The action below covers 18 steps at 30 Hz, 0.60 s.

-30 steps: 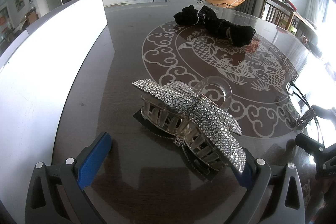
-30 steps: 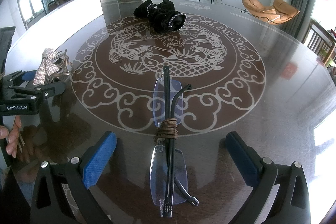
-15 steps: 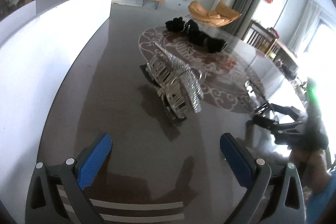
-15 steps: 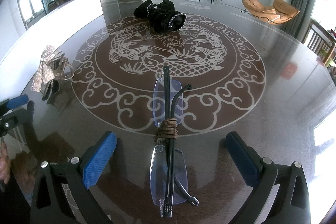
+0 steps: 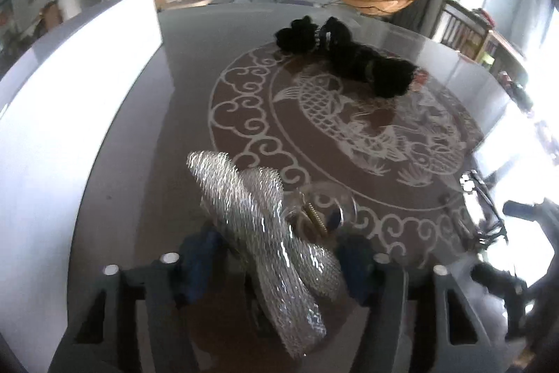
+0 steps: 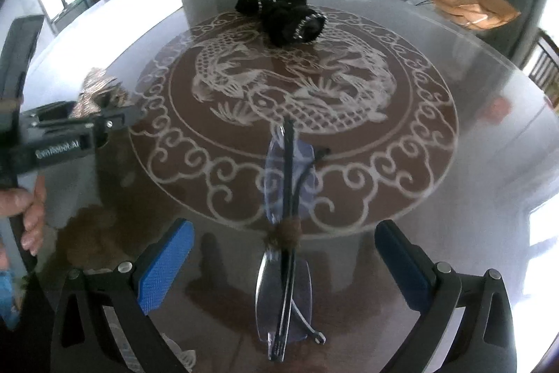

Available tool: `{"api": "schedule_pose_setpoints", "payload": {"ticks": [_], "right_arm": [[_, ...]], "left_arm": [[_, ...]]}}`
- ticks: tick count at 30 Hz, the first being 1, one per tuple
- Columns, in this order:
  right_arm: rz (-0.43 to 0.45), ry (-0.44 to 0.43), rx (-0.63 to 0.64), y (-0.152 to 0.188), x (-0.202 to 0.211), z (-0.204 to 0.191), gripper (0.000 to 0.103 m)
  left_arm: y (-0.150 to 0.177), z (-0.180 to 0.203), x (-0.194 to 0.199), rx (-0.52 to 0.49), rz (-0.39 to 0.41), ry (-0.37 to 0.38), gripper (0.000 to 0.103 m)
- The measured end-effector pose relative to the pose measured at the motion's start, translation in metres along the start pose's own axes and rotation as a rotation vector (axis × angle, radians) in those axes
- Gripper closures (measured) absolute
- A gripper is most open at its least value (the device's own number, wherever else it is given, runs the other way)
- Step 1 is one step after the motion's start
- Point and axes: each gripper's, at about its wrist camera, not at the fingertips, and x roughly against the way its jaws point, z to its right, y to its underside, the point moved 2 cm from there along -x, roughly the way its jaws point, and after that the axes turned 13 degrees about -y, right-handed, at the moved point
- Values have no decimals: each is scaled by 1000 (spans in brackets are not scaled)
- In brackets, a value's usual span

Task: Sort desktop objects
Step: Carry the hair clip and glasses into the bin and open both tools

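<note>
A rhinestone bow hair claw [image 5: 265, 233] sits between the blue pads of my left gripper [image 5: 276, 261], which is shut on it above the dark glass table [image 5: 139, 163]; the claw also shows at the left of the right wrist view [image 6: 99, 91]. Folded rimless glasses [image 6: 284, 233] with a brown hair tie [image 6: 284, 233] around them lie on the table between the open fingers of my right gripper [image 6: 283, 261]. A black fuzzy scrunchie pile [image 6: 283, 13] lies at the far side of the fish pattern, also in the left wrist view [image 5: 349, 55].
A white panel [image 5: 70, 100] runs along the table's left edge. The person's hand [image 6: 24, 212] holds the left gripper's handle. Chairs and a TV cabinet stand beyond the table.
My left gripper moved forward around the hair claw and closed on it. The right gripper stayed open over the glasses, shifting slightly.
</note>
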Motion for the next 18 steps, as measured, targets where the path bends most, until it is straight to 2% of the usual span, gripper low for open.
{"api": "schedule_pose_setpoints", "payload": {"ticks": [1, 3, 4, 6, 10, 13, 15, 18], "right_arm": [[-12, -8, 5, -4, 0, -1, 7], [-55, -37, 12, -10, -4, -3, 60], [-63, -6, 30, -12, -4, -5, 71], [-107, -1, 22, -13, -4, -7, 75], [-93, 8, 25, -23, 16, -16, 75], [-28, -28, 43, -46, 39, -36, 75], [28, -72, 66, -69, 55, -61, 91], [115, -154, 110, -107, 73, -110, 91]], "left_arm": [[1, -2, 4, 2, 7, 8, 47], [4, -7, 13, 6, 23, 23, 48], [7, -9, 19, 12, 27, 37, 48], [11, -19, 32, 37, 38, 70, 48], [12, -41, 74, 97, 90, 139, 48], [6, -69, 112, 144, 147, 174, 48], [-1, -100, 135, 182, 190, 170, 48], [-10, -158, 155, 252, 220, 131, 48]]}}
